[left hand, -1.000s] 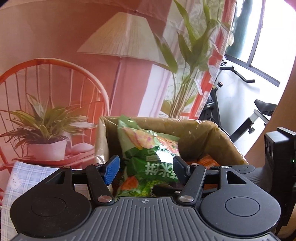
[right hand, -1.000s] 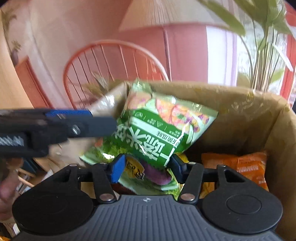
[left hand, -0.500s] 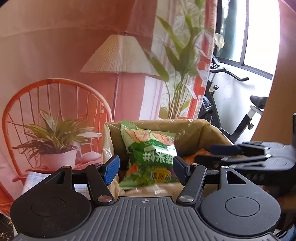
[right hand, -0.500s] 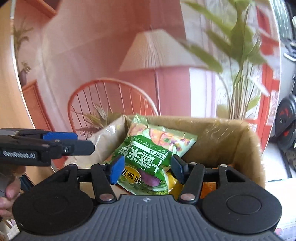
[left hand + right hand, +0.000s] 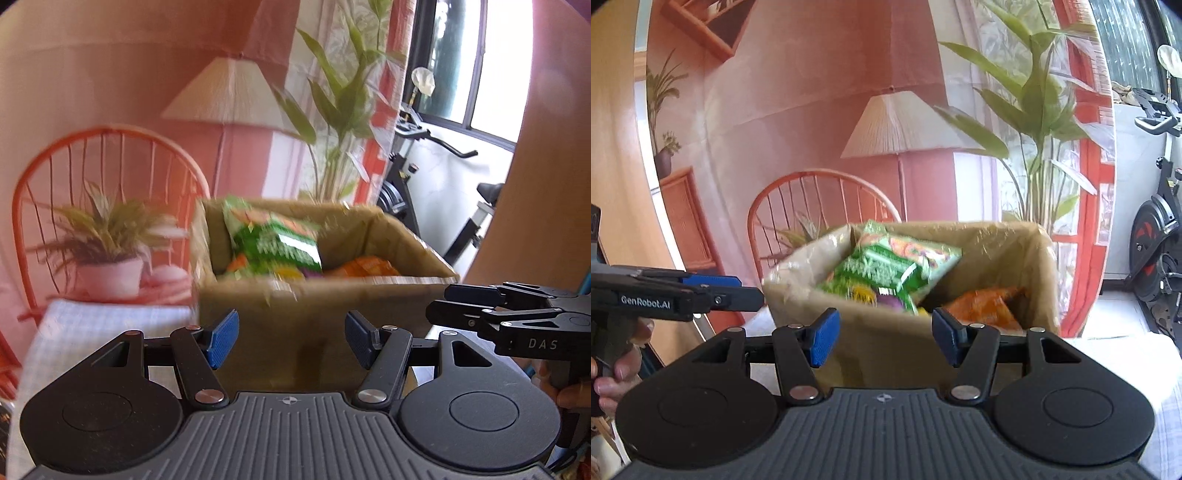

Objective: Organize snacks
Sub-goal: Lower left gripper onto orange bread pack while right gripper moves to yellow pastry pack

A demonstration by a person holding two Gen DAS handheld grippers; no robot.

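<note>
- The left claw (image 5: 291, 338) stands partly open, with nothing between its blue pads.
- The right claw (image 5: 882, 338) is likewise parted and empty; neither touches anything.
- Their bodies read "GenRobot.AI" and "DAS".
- Just beyond both claws stands the cardboard box (image 5: 886, 343).
- Inside it, the green snack bag (image 5: 890, 273) leans upright on the left, its print blurred; an orange snack bag (image 5: 982, 306) lies to its right.
</note>
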